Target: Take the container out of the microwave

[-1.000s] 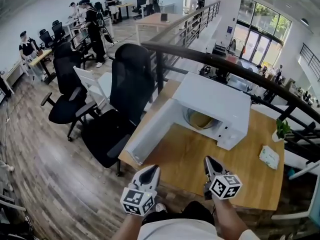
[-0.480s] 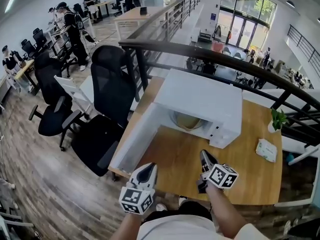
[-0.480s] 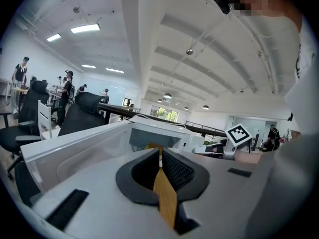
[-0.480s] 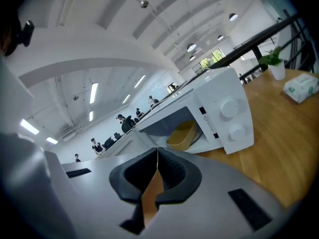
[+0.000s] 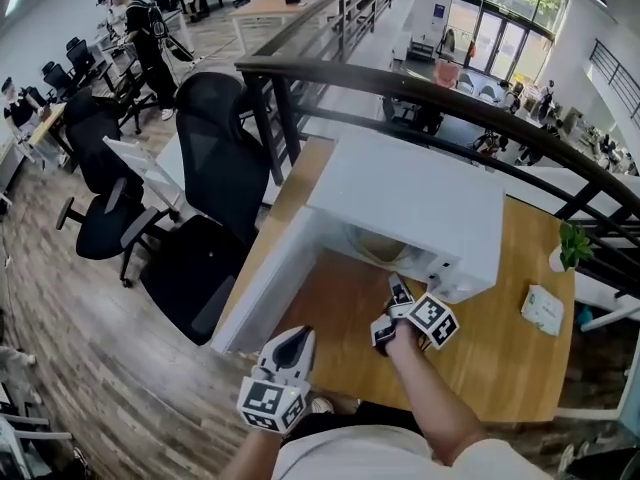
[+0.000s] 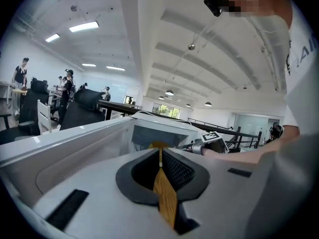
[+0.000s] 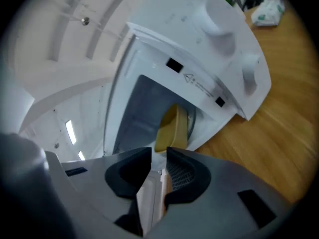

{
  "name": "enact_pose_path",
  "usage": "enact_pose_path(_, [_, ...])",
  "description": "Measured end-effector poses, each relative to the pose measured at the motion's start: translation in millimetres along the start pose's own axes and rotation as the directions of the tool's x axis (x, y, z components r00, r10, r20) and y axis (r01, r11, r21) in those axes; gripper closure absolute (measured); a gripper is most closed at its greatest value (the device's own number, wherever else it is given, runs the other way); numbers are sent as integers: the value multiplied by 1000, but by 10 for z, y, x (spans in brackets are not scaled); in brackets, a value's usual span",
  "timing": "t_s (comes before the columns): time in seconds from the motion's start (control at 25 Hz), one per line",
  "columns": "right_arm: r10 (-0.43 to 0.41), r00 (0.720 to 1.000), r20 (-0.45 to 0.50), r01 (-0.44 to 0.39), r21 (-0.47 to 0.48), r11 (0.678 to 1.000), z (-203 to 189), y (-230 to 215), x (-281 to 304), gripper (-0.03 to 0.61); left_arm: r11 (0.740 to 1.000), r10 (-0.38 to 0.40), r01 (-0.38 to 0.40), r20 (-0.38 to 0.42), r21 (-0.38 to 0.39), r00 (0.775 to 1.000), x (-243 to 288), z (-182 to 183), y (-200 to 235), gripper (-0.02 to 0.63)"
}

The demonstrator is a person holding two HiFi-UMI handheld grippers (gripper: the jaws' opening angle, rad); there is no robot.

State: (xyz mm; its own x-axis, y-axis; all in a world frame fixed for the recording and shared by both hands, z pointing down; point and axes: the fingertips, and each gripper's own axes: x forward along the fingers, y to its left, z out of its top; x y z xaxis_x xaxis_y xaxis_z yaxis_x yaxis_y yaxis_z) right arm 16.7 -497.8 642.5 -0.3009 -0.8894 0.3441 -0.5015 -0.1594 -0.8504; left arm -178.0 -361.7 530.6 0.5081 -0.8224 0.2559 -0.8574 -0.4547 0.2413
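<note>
The microwave (image 5: pixel 410 200) stands on the surface (image 5: pixel 500 358), door (image 5: pixel 268 286) swung open leftward, container (image 5: pixel 381 249) inside; a packet (image 5: pixel 541 310) and potted plant (image 5: pixel 570 244) lie to its right, an office chair (image 5: pixel 218 163) left of the surface.

White microwave (image 5: pixel 410 196); yellow container (image 7: pixel 172 128); brown wood-grain table (image 5: pixel 500 360); black chair (image 5: pixel 232 158).

The grey two-jaw right gripper (image 5: pixel 390 308) has advanced from the near edge of the light wooden table (image 5: pixel 500 338) to the mouth of the open white box-shaped microwave oven (image 5: pixel 410 196), rolling onto its side. Its jaws, previously closed, are opening, with nothing between them. The shallow mustard-yellow container (image 7: pixel 172 128) now lies just ahead of the fingertips.
</note>
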Motion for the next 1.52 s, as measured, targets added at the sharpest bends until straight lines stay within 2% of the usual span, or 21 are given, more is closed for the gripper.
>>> enact_pose_path(0.12, [-49, 999, 9, 48, 69, 996, 19, -177, 220, 483, 1000, 3, -3, -22, -9, 1000, 65, -49, 46, 569])
enact_pose_path(0.32, [-68, 997, 30, 64, 123, 990, 75, -252, 410, 483, 1000, -2, 2, -42, -18, 999, 124, -97, 44, 569])
enact_pose_path(0.56, [-117, 992, 43, 110, 139, 984, 87, -296, 593, 489, 1000, -20, 20, -49, -13, 999, 187, -145, 32, 569])
enact_pose_path(0.88, [-165, 986, 21, 160, 147, 976, 52, -346, 596, 540, 1000, -7, 7, -47, -14, 999, 89, -162, 65, 569])
enact_pose_path(1.12, [-130, 991, 24, 127, 118, 985, 78, -211, 461, 546, 1000, 4, -4, -38, -17, 999, 3, -164, 58, 569])
enact_pose_path(1.52, [-47, 999, 20, 45, 80, 996, 45, -69, 80, 545, 1000, -23, 23, -24, -5, 999, -117, -142, -95, 569])
